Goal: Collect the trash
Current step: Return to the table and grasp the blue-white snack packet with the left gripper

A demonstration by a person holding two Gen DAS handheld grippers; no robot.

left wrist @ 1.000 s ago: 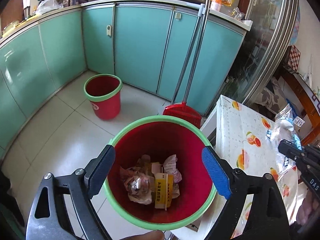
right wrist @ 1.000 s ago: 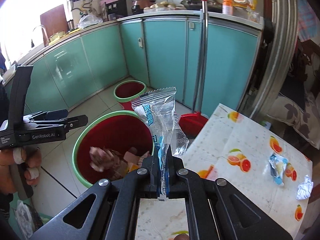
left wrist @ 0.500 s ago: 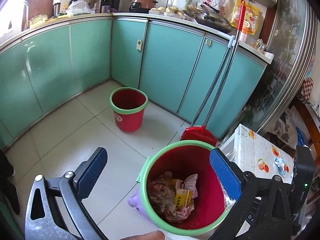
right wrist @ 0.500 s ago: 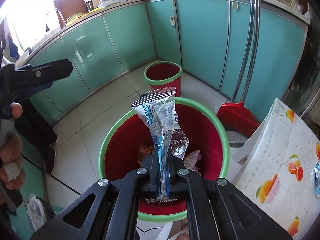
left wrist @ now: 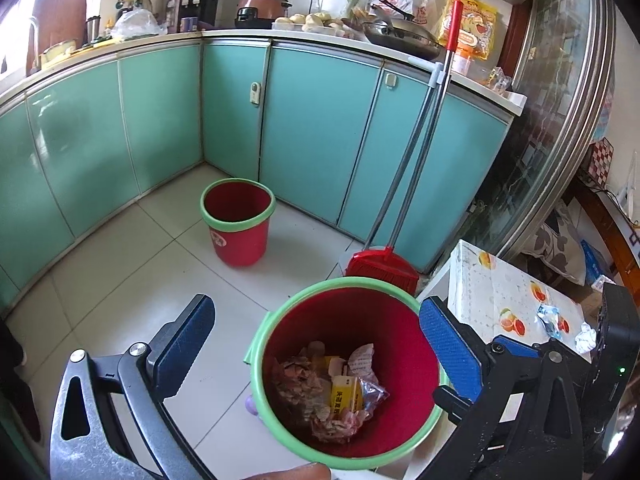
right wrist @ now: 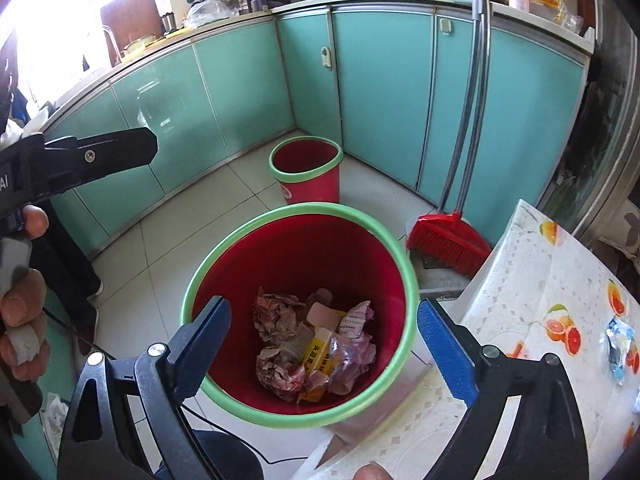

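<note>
Right gripper (right wrist: 324,336) opening, nothing between its jaws, above the red trash bin (right wrist: 256,236) beside the table's corner; left gripper (left wrist: 316,344) wide, empty; next, likely wrappers (right wrist: 618,344) near the table's (right wrist: 532,280) far edge.

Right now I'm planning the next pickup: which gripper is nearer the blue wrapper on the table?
Right. The right gripper hangs over the near bin, jaws opening and empty, beside the table holding the blue wrapper. The left gripper sits on the bin's far side.
</note>
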